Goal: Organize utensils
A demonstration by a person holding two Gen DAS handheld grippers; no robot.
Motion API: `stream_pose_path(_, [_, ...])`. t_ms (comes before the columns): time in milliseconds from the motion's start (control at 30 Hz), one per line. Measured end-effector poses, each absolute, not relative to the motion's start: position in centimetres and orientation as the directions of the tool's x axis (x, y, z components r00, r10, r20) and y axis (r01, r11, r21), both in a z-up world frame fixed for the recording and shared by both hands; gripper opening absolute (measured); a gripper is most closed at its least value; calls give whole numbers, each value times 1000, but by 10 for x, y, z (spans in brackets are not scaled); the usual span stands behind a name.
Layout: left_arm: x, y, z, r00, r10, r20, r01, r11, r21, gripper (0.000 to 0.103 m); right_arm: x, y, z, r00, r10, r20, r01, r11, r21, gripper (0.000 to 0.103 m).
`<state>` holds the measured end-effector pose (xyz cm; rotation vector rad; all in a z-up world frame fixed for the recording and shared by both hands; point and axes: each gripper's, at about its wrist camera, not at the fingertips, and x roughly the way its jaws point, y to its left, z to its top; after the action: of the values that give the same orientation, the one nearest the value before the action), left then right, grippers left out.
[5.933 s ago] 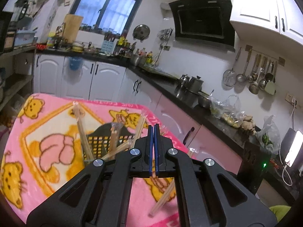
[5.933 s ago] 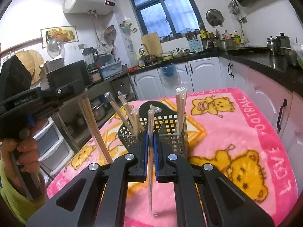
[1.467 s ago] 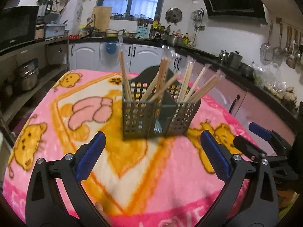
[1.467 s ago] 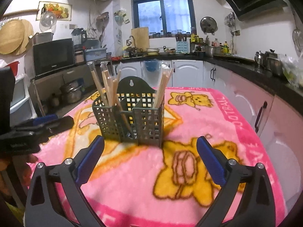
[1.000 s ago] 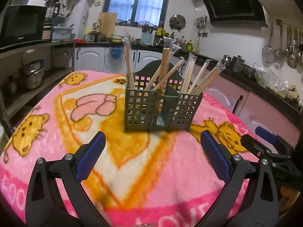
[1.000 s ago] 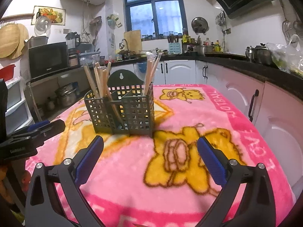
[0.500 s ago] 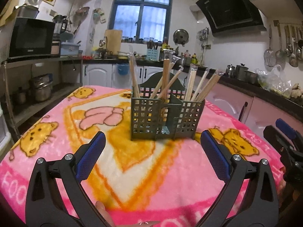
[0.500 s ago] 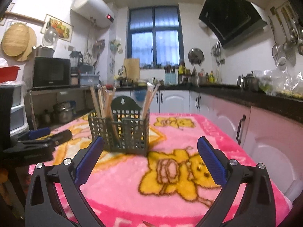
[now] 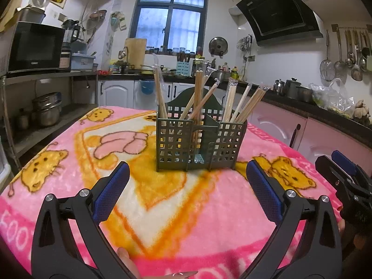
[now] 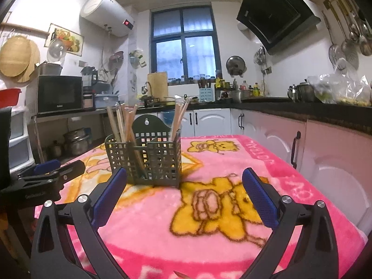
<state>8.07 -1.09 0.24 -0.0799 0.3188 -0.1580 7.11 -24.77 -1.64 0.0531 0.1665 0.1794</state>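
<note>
Left wrist view: the left claw (image 9: 187, 186) gapes wide and empty above a pink cartoon blanket (image 9: 69, 162) covering the tabletop. The right claw (image 10: 184, 191), equally spread and empty, hovers nearby. Ahead stands a dark green slotted utensil holder (image 9: 200, 146), upright mid-blanket, wrapped wooden chopsticks (image 9: 197, 95) fanning from its compartments. Bare blanket surrounds it on every side.

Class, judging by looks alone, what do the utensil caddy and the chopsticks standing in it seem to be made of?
Utensil caddy: probably moulded plastic, matte grey-green, given its uniform square-grid walls. Chopsticks: likely wood or bamboo, pale tan and unvarnished; several seem to sit in clear wrappers.
</note>
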Motion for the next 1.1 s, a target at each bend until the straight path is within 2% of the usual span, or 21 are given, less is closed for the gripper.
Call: stream_pose_path(1100, [81,-13,-1,935,-166,-313,141,985,-102,92,67,-245,-19,969,183,-165,-177,983,50,96])
